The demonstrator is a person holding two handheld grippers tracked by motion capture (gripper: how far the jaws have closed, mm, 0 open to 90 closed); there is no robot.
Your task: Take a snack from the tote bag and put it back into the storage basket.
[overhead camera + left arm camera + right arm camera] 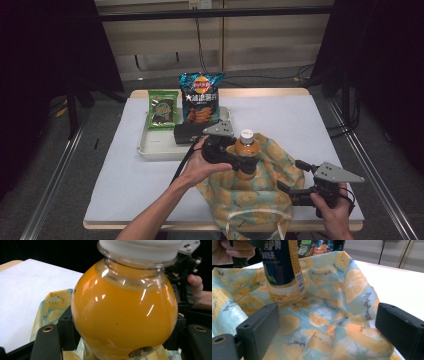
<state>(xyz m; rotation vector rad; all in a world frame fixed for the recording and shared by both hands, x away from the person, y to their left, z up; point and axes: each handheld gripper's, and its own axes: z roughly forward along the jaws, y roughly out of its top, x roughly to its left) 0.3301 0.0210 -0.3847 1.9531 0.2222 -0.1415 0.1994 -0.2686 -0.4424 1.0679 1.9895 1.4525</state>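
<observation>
A white tray (150,150) sits toward the far left of the white table (120,170). In it, 2 snack bags stand upright side by side: a green packet (162,109) on the left and a taller blue chip bag (201,97) on the right, with a dark box (187,133) lying in front of the blue one. Behind the table, black cables (200,45) hang down a pale wall to the grey floor (65,165).

My left gripper (239,156) and right gripper (291,181) are black, each topped by a screwed grey triangular plate, cables trailing; my forearms are bare.
</observation>
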